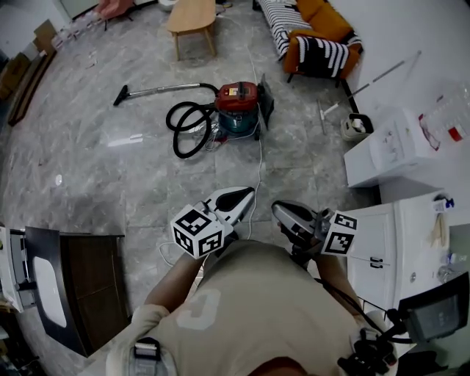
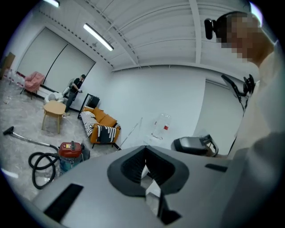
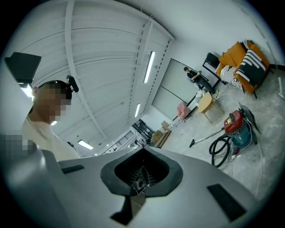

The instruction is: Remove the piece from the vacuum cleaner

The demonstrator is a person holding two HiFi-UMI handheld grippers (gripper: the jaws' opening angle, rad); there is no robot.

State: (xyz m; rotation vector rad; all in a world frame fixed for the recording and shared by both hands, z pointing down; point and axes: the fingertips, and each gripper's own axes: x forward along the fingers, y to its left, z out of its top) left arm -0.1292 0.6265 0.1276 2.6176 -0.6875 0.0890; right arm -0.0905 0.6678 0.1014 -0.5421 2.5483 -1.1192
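Bare grey floor (image 1: pixel 95 169) lies open through the middle of the head view up to the vacuum cleaner (image 1: pixel 239 109), crossed only by a thin white cord (image 1: pixel 260 161). The coiled black hose (image 1: pixel 187 128) blocks the cleaner's left side. White cabinets (image 1: pixel 382 154) crowd the right edge, and a dark cabinet (image 1: pixel 88 279) fills the lower left.

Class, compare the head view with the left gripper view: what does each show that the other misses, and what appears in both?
Only the head view: the dark brown cabinet at lower left and the thin white power cord trailing over the floor.
Only the left gripper view: the white ceiling's long strip light and a person standing by the far wall.
Both: the red canister vacuum cleaner with its coiled black hose, the light wooden table and the orange sofa with striped cushions.
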